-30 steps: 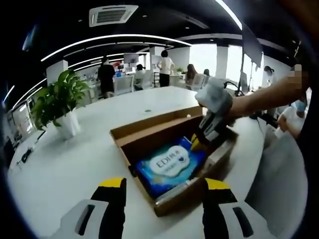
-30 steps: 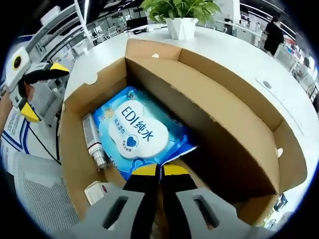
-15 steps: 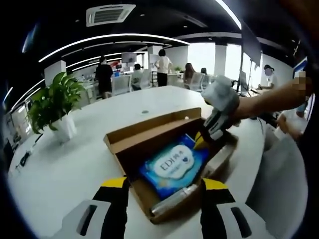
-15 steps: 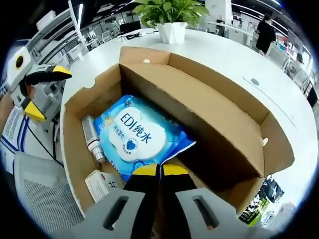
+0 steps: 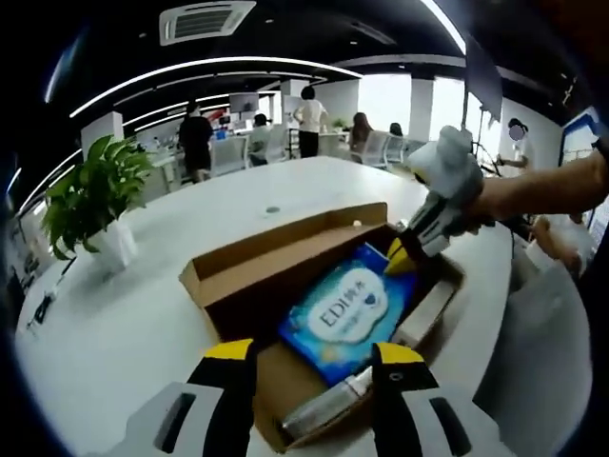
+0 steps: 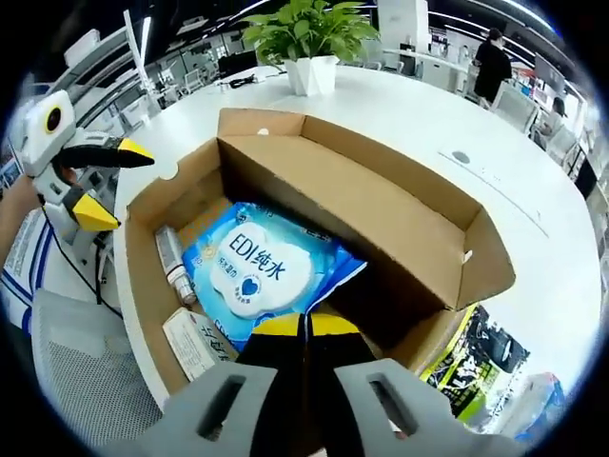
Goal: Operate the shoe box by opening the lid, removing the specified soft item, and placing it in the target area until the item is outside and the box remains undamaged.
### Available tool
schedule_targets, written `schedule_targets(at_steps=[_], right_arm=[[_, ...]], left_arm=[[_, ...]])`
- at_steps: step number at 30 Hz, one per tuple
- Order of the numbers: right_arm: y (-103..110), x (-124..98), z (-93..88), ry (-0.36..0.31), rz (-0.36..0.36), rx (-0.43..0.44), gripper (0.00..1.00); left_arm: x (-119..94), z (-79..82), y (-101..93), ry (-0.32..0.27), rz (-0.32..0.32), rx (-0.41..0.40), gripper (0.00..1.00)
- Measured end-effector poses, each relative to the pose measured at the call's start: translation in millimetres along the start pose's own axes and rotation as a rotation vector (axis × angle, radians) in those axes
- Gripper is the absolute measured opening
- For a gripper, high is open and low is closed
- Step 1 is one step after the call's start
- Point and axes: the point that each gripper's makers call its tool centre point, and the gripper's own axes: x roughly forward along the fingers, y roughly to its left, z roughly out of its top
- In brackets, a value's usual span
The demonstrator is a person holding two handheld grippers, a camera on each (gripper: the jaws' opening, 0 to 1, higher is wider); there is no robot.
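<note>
Right gripper (image 6: 304, 326) pinches wipes pack (image 6: 262, 276) inside shoe box (image 6: 381, 214)

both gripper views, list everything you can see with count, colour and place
shoe box: 1, brown cardboard, open, on the table
wipes pack: 1, blue and white, in the box
tube: 1, silver, in the box beside the wipes pack
small carton: 1, white, in the box's near corner
black and yellow packet: 1, on the table outside the box
potted plant: 1, green in a white pot, on the table
table: 1, white
people: several, in the background
right gripper: 1, yellow-tipped, shut on the wipes pack's corner
left gripper: 1, yellow-tipped, open, at the box's edge
</note>
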Motion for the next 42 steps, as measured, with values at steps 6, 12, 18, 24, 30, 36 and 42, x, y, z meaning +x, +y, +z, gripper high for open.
schedule_targets(at_steps=[6, 12, 18, 24, 30, 36, 42], right_arm=[[-3, -14, -2.5, -0.012, -0.008, 0.0, 0.0], [-11, -20, -3.0, -0.029, -0.004, 0.014, 0.0], [-11, -22, -2.7, -0.028, -0.014, -0.002, 0.0], [-12, -23, -1.9, -0.03, -0.015, -0.007, 0.0], [-11, -24, -2.6, -0.033, -0.014, -0.011, 0.0], [-10, -24, -3.4, -0.034, -0.011, -0.025, 0.0], [-10, -25, -3.7, -0.038, -0.009, -0.029, 0.0]], left_arm=[[15, 3.7, -6.1, 0.008, -0.017, -0.022, 0.46], [28, 6.5, -12.3, 0.04, -0.028, -0.044, 0.42], [42, 4.0, -12.0, 0.077, -0.035, -0.052, 0.39], [56, -11.8, -7.3, 0.136, -0.042, -0.086, 0.35], [68, -21.5, -13.9, 0.189, -0.061, -0.088, 0.34], [77, -35.8, -15.8, 0.235, -0.075, -0.123, 0.32], [87, -45.6, -11.5, 0.267, -0.084, -0.149, 0.3]])
